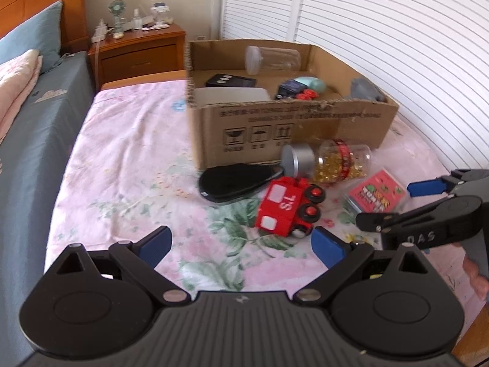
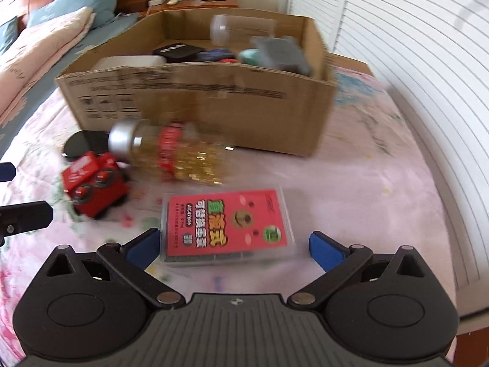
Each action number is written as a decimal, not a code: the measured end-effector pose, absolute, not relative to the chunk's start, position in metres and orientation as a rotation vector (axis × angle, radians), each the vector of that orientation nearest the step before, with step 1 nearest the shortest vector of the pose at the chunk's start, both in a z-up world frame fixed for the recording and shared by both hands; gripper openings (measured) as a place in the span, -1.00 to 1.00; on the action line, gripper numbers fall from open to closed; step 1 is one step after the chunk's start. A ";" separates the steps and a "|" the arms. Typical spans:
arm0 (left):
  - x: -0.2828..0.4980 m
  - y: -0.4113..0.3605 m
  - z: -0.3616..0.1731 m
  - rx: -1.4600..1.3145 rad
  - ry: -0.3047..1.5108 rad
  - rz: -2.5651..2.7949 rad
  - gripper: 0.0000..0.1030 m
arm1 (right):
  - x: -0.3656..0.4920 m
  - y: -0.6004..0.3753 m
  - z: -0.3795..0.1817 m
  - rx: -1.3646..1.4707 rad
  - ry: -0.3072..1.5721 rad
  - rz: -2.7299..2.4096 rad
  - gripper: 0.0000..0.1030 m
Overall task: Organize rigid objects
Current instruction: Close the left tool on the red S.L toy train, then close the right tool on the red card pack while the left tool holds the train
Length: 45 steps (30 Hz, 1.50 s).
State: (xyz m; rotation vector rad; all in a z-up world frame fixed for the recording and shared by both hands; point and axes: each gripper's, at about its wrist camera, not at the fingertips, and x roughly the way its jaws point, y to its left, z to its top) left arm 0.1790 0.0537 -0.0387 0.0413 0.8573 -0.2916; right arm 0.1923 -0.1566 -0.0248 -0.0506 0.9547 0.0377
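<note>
A cardboard box (image 1: 293,128) (image 2: 214,104) stands on the floral bedspread and holds several objects. In front of it lie a red toy train (image 1: 287,209) (image 2: 94,183), a black pouch (image 1: 235,180) (image 2: 87,143), a silver-capped jar of yellow capsules (image 1: 330,160) (image 2: 174,153) and a clear case with a red card (image 1: 377,195) (image 2: 226,223). My left gripper (image 1: 241,243) is open, just short of the train. My right gripper (image 2: 233,243) (image 1: 394,205) is open, its blue fingers on either side of the case's near end.
The bed's pink floral cover (image 1: 128,165) stretches to the left. A blue bed with pillows (image 1: 30,101) lies beside it. A wooden nightstand (image 1: 137,49) stands behind. White louvred doors (image 1: 382,30) line the right side.
</note>
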 end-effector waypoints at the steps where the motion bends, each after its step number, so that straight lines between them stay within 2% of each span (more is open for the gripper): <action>1: 0.180 0.050 -0.040 0.050 0.857 -0.301 0.89 | 0.192 -0.160 -0.025 -0.051 0.953 0.039 1.00; 8: 0.189 0.029 -0.047 0.122 0.836 -0.348 0.80 | 0.186 -0.168 -0.027 -0.070 0.932 0.079 1.00; 10: 0.192 0.024 -0.049 0.140 0.834 -0.358 0.51 | 0.185 -0.169 -0.026 -0.073 0.928 0.087 1.00; 13: 0.199 0.020 -0.051 0.152 0.851 -0.387 0.28 | 0.185 -0.170 -0.027 -0.076 0.919 0.098 1.00; 17: 0.205 0.013 -0.053 0.171 0.851 -0.402 0.23 | 0.185 -0.171 -0.028 -0.078 0.912 0.102 1.00; 19: 0.208 0.011 -0.054 0.176 0.853 -0.413 0.06 | 0.184 -0.171 -0.028 -0.078 0.908 0.104 1.00; 21: 0.210 0.009 -0.054 0.169 0.859 -0.433 -0.02 | 0.184 -0.171 -0.028 -0.079 0.905 0.106 1.00; 33: 0.185 0.025 -0.051 0.130 0.891 -0.395 -0.11 | 0.182 -0.172 -0.030 -0.081 0.889 0.112 1.00; 45: 0.198 0.020 -0.055 0.113 0.865 -0.359 0.00 | 0.181 -0.172 -0.029 -0.081 0.890 0.110 1.00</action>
